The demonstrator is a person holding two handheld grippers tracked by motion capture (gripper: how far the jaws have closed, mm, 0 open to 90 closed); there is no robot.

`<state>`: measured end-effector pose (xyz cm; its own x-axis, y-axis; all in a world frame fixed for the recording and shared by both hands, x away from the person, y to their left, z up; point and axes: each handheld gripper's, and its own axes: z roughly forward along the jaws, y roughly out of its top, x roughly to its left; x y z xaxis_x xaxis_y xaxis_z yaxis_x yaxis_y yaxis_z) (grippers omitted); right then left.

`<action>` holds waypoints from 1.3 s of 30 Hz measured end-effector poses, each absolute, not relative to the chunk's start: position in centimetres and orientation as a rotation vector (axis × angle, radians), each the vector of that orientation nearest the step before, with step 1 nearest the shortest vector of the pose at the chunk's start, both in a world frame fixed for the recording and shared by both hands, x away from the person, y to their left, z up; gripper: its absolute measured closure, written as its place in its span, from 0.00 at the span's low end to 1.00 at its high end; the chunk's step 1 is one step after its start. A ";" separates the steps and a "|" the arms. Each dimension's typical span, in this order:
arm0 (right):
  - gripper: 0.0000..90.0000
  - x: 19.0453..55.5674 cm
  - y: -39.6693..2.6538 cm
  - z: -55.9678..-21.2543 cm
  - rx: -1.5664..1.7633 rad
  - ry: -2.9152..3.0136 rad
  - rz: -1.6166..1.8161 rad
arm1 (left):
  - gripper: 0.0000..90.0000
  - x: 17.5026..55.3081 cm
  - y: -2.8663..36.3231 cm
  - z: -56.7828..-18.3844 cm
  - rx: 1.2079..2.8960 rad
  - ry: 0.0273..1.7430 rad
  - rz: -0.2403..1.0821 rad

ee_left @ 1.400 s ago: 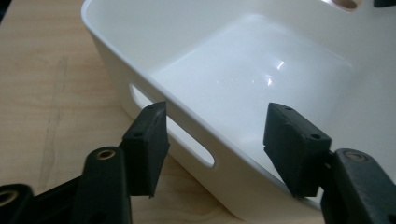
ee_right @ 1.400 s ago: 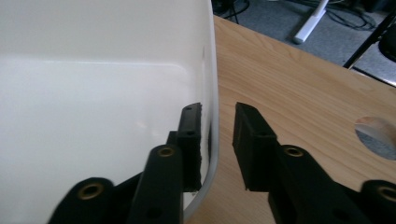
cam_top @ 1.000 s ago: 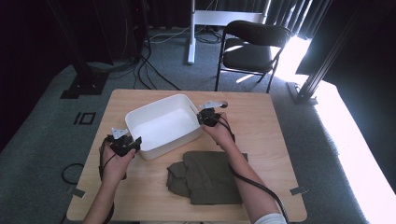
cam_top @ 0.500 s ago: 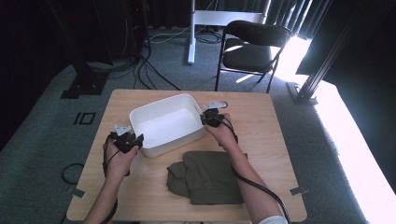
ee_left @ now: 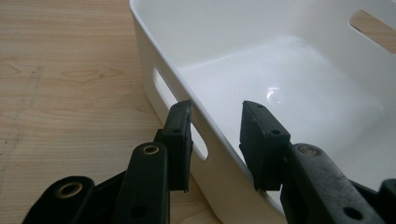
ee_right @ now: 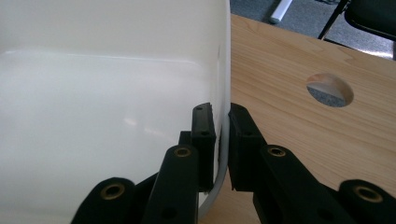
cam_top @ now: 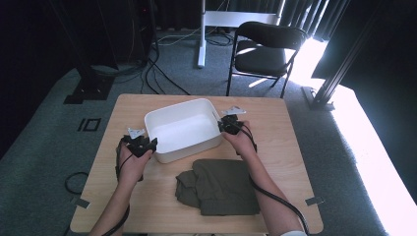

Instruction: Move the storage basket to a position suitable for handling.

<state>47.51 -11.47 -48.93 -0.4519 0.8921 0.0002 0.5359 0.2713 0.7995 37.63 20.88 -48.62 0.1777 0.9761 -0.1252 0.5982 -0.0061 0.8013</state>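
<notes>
A white plastic bin [cam_top: 182, 129] stands empty at the middle of the wooden table [cam_top: 295, 123]. My left gripper [cam_top: 146, 144] is at its near-left corner. In the left gripper view this gripper [ee_left: 217, 112] is open, one jaw outside and one inside the bin's wall [ee_left: 289, 70], beside a handle slot, with a gap on each side. My right gripper [cam_top: 224, 125] sits on the bin's right wall. Close up, the right gripper [ee_right: 222, 112] is shut on the rim of that wall [ee_right: 93, 93].
A folded olive-green garment [cam_top: 219, 187] lies on the table in front of the bin, between the forearms. A round hole [ee_right: 329, 88] goes through the tabletop right of the bin. Behind the table stand a black folding chair [cam_top: 265, 44] and floor cables [cam_top: 162, 73].
The bin has slid a little to the right across the table, and both grippers have gone with it.
</notes>
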 end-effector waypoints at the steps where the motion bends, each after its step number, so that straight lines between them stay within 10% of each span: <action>1: 0.92 47.5 -11.7 -48.9 1.289 2.089 1.046 | 0.73 37.7 20.7 -48.6 1.697 1.507 0.623; 39: 0.92 45.4 -18.8 -49.1 1.462 1.937 1.004 | 0.74 41.5 15.0 -48.7 1.794 1.352 0.541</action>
